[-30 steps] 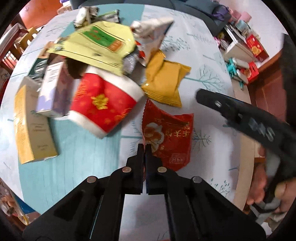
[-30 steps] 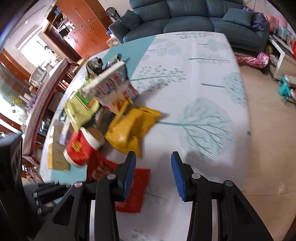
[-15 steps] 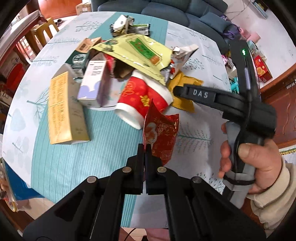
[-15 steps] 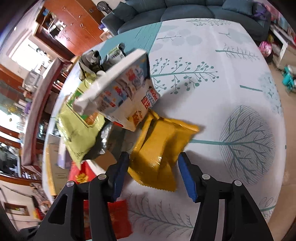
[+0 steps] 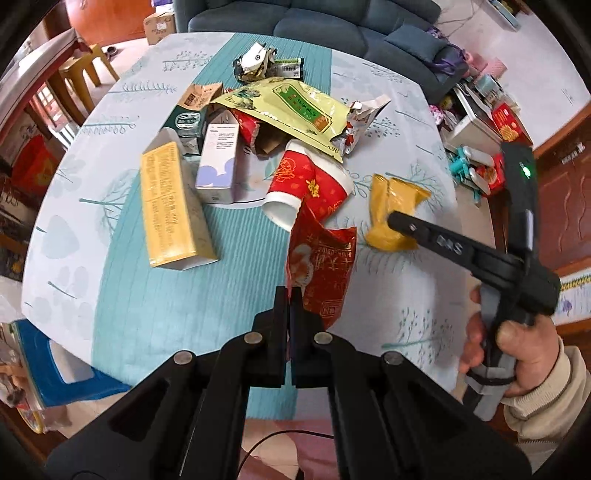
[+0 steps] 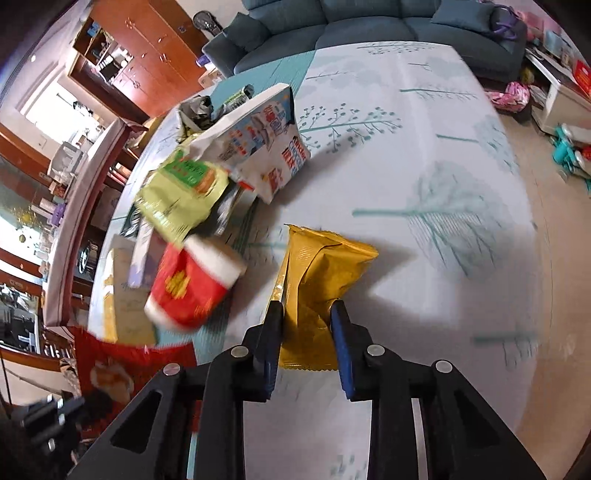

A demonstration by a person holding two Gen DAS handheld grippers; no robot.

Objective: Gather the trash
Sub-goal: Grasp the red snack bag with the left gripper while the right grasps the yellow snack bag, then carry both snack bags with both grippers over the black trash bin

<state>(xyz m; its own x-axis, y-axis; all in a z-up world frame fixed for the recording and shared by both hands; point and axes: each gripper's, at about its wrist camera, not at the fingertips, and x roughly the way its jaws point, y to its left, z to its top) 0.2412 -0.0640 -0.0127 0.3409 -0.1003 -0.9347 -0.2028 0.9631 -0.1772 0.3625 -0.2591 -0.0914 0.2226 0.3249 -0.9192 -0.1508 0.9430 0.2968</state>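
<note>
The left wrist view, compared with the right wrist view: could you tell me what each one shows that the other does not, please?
Only the left wrist view shows the left gripper shut on the red wrapper, the purple-white box, and the hand carrying the right gripper. Only the right wrist view shows the right gripper closing around the yellow packet, and the wooden cabinet. Both show the red cup, green bag and sofa.
</note>
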